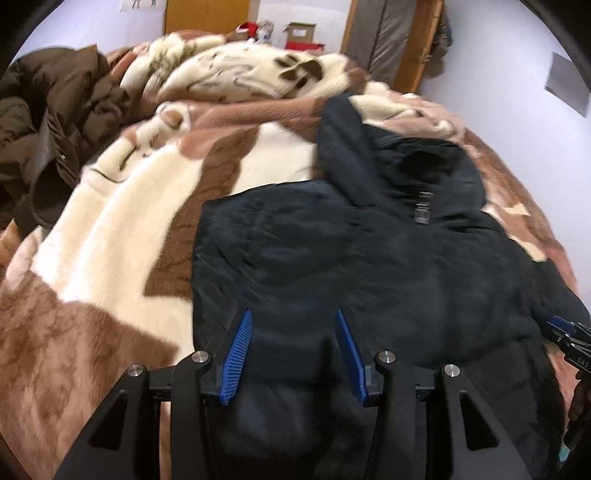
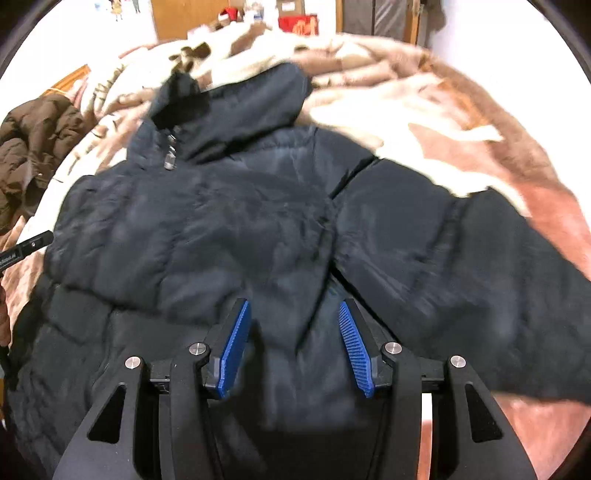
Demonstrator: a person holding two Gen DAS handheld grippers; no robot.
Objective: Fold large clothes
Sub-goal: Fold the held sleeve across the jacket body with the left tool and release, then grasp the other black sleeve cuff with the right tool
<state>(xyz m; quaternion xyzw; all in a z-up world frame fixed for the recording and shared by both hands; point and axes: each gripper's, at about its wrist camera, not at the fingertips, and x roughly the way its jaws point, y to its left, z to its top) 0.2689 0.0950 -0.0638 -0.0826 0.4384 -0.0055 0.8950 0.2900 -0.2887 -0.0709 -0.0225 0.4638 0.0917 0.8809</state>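
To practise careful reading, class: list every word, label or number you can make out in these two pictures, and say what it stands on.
"DAS": on the black body of the right tongs; cut off at the edge.
"Robot AI": on the left tongs; blurred, so uncertain.
Zip tag on the jacket: too blurred to read.
Label on the box: too small.
Print on the red bag: too blurred.
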